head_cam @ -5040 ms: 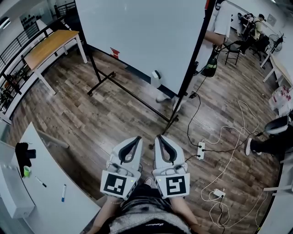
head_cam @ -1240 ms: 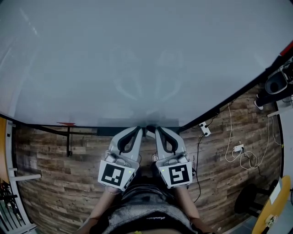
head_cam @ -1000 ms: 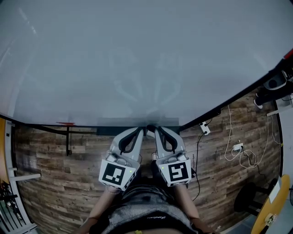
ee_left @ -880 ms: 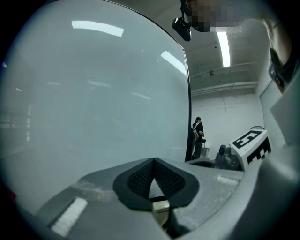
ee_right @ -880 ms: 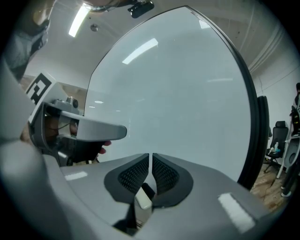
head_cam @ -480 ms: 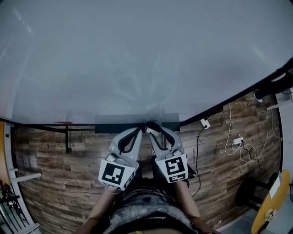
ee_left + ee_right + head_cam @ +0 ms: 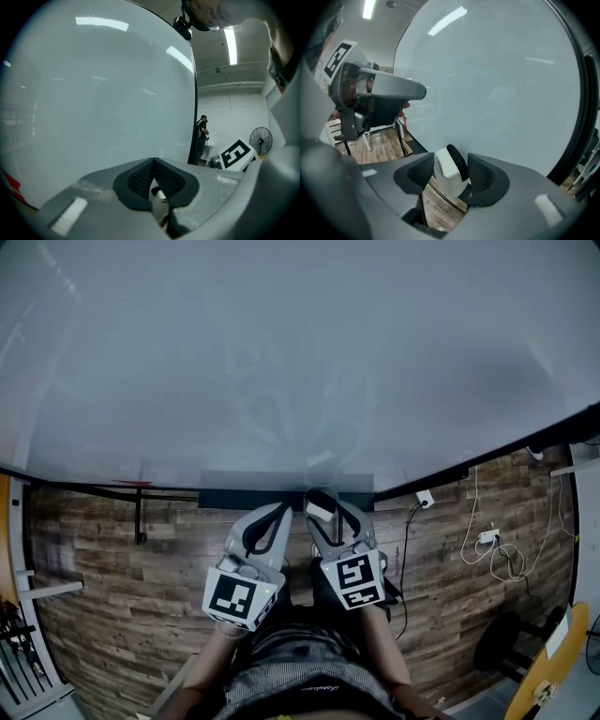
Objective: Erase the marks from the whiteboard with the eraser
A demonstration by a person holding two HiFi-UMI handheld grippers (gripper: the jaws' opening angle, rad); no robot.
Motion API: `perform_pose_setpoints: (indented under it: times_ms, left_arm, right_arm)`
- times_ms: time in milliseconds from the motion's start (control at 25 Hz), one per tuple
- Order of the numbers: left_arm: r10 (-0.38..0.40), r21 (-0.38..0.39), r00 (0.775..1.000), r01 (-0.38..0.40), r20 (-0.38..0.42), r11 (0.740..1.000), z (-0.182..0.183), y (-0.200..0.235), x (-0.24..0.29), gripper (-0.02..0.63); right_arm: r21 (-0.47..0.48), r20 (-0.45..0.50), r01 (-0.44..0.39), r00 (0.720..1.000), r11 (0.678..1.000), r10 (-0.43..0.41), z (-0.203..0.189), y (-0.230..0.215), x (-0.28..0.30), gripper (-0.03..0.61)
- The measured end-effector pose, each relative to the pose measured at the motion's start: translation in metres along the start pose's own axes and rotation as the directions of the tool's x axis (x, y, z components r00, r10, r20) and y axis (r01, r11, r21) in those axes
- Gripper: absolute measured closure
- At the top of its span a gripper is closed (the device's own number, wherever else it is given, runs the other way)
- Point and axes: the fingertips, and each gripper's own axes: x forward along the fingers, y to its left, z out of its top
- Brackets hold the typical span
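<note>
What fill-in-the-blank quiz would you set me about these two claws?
1. Between the right claw's jaws sits a white ___.
2. The left claw's jaws are ___.
3. Both claws point at a large ___.
Missing: eraser; shut; whiteboard.
The right claw's jaws have just been opening around the eraser and are not gripping it yet.

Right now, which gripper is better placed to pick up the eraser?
Right. The right gripper's jaws have just been opening, with the eraser between them; the left gripper is shut.
</note>
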Motion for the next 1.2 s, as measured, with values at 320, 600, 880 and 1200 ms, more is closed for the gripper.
perform_pose_setpoints:
  times_ms: [320, 600, 880, 1200]
  left_arm:
    - [0.026, -0.025, 1.0, -0.026, 0.003, 0.999, -0.001, 0.002, 0.001, 0.614]
    - [0.056, -0.05, 0.998, -0.056, 0.004, 0.997, -0.001, 0.002, 0.005, 0.614]
    - [0.092, -0.046, 0.996, -0.091, 0.01, 0.995, -0.002, 0.004, 0.005, 0.614]
    - [0.117, -0.065, 0.993, -0.117, -0.002, 0.991, -0.006, 0.007, 0.006, 0.614]
  right_arm:
    - [-0.016, -0.024, -0.078, 0.997, 0.997, 0.077, -0.003, 0.0, 0.007, 0.357]
    - [-0.042, -0.031, -0.135, 0.991, 0.99, 0.134, -0.002, -0.004, 0.009, 0.382]
    - [-0.07, -0.042, -0.173, 0.985, 0.982, 0.17, -0.002, -0.004, 0.017, 0.382]
    - [-0.059, -0.034, -0.192, 0.981, 0.98, 0.191, -0.003, -0.008, 0.021, 0.411]
